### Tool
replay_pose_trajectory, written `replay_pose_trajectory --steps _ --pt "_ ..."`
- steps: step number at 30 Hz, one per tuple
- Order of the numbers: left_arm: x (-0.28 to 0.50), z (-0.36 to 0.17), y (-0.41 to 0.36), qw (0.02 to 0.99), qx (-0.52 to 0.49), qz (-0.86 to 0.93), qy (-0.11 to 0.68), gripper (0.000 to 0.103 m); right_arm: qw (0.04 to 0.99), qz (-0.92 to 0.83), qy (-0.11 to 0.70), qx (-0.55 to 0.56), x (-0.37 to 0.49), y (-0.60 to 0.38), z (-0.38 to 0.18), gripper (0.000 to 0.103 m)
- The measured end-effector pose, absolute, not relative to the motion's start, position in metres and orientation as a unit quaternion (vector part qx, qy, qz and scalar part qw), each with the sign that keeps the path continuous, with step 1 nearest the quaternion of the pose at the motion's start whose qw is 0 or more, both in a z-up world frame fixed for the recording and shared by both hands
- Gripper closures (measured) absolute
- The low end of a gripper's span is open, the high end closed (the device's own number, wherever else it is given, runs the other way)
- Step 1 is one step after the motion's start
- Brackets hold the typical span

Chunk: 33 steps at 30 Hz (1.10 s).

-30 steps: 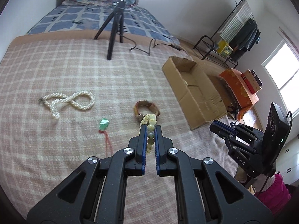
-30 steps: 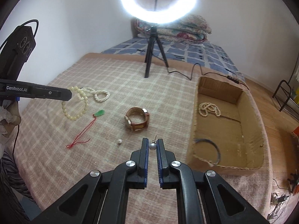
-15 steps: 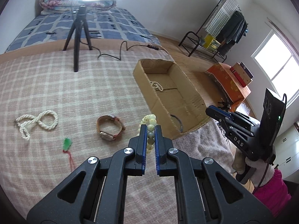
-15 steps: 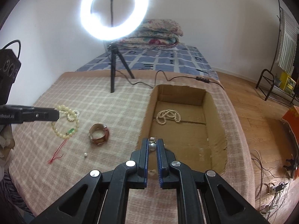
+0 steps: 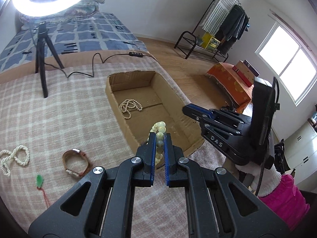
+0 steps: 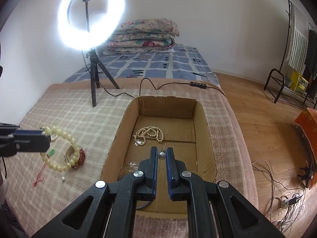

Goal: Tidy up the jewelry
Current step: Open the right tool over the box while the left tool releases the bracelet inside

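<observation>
My left gripper (image 5: 159, 136) is shut on a pale bead bracelet (image 5: 159, 130), held just above the near left wall of the cardboard box (image 5: 126, 123); the bracelet (image 6: 59, 148) hangs from it in the right wrist view. My right gripper (image 6: 161, 152) is shut on a small silver pearl earring (image 6: 161, 155) over the box (image 6: 118, 138). A pearl necklace (image 6: 148, 134) lies inside the box. On the checked blanket lie a brown watch (image 5: 76, 163), a white pearl strand (image 5: 13, 158), a green pendant on red cord (image 5: 39, 180) and a loose pearl (image 6: 63, 179).
A ring light on a black tripod (image 6: 93, 83) stands at the back of the blanket, its cable (image 6: 158, 86) trailing behind the box. The bed edge drops to a wood floor (image 6: 267, 123) on the right. A clothes rack (image 5: 218, 29) stands far off.
Both grippers have swung right from the blanket to the box. The right gripper carried the earring from the blanket to over the box interior; the left carried the bracelet to the box's near wall.
</observation>
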<state>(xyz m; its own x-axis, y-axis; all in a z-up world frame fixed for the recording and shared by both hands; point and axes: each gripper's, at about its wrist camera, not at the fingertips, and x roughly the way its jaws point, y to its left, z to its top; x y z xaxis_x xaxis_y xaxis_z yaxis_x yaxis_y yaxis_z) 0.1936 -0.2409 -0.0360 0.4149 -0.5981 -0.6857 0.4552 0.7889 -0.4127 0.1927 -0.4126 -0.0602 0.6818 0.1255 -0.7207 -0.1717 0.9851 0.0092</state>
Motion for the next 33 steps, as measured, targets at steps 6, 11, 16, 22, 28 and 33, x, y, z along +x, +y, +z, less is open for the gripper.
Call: replay_pose_trajectory --steps 6,11,16,22,28,33 --pt "0.208 -0.047 -0.268 0.837 -0.071 -0.315 0.443 0.098 0.917 0.084 0.39 -0.032 0.228 -0.419 -0.063 0.097" --pt "0.217 -0.06 -0.287 0.836 -0.057 -0.313 0.447 0.098 0.916 0.089 0.391 -0.021 0.256 -0.426 -0.067 0.097" --pt "0.221 -0.07 -0.3 0.839 -0.036 -0.31 0.445 0.098 0.911 0.092 0.402 -0.006 0.277 -0.432 -0.079 0.097" --pt "0.215 -0.071 -0.308 0.846 -0.012 -0.313 0.432 0.098 0.907 0.094 0.411 0.014 0.289 -0.435 -0.091 0.086" --pt "0.212 -0.069 -0.311 0.848 0.001 -0.316 0.425 0.09 0.911 0.088 0.403 0.018 0.287 -0.437 -0.087 0.056" --pt "0.206 -0.064 -0.308 0.857 0.002 -0.308 0.413 0.048 0.922 0.067 0.381 0.017 0.28 -0.44 -0.075 0.014"
